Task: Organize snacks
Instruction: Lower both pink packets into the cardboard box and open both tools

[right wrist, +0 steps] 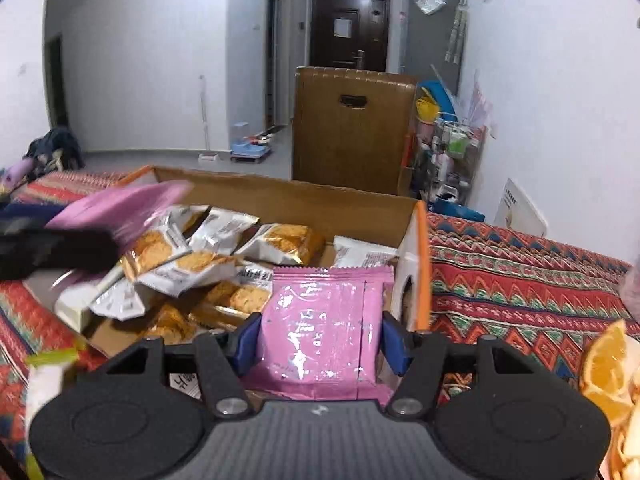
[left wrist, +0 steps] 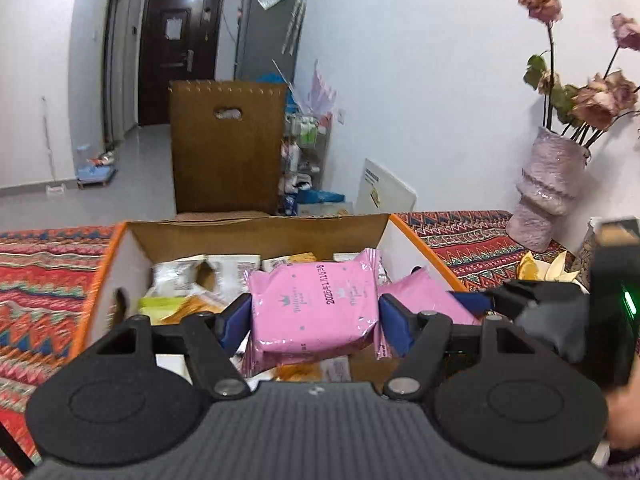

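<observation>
My left gripper (left wrist: 316, 316) is shut on a pink snack packet (left wrist: 314, 306), its blue pads pressed on both sides, held over the open cardboard box (left wrist: 256, 236). My right gripper (right wrist: 320, 338) is shut on a second pink snack packet (right wrist: 324, 328) at the box's right end (right wrist: 420, 264). White and gold biscuit packets (right wrist: 192, 256) fill the box (right wrist: 280, 196). In the right wrist view the left gripper with its pink packet (right wrist: 120, 208) shows blurred at the left. In the left wrist view the right gripper's body (left wrist: 560, 312) sits at the right, beside another pink packet (left wrist: 424, 292).
The box stands on a table with a red patterned cloth (left wrist: 44, 280). A pink vase of dried flowers (left wrist: 548, 192) stands at the far right, orange slices (right wrist: 608, 368) lie on a plate near the right gripper. A brown chair back (left wrist: 228, 144) stands beyond the table.
</observation>
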The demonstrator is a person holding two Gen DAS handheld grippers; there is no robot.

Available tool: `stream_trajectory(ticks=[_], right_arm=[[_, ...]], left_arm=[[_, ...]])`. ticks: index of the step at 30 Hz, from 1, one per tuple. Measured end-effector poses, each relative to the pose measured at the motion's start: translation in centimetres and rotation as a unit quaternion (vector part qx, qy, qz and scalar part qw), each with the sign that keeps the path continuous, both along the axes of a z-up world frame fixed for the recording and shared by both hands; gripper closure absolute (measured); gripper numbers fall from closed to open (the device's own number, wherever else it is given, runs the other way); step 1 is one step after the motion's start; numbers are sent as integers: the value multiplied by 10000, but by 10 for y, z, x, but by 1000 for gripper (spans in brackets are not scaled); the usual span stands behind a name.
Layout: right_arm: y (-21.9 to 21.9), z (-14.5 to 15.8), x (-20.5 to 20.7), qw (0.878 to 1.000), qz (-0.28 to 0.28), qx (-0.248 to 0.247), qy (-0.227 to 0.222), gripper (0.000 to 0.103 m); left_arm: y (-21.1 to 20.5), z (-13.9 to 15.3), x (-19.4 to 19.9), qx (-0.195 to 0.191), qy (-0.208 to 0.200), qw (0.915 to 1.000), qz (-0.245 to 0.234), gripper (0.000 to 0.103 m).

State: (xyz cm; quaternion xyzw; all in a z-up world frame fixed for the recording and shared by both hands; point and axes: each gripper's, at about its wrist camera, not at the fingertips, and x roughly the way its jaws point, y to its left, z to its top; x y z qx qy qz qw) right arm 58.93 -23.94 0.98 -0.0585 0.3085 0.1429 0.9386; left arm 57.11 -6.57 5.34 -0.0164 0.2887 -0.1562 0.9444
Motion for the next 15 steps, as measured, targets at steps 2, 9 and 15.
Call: stream_trajectory(ticks=[2, 9, 15], right_arm=[[5, -1, -2, 9997, -7, -201, -103, 41], [-9, 17, -33, 9997, 87, -92, -216, 28], [-21, 38, -69, 9991, 48, -167, -377, 23]], left_arm=[[-9, -6, 20, -47, 155, 9999, -56, 34], [-50, -25, 66, -46, 562, 9983, -112, 28], [-53, -14, 55, -142, 525, 9979, -362, 13]])
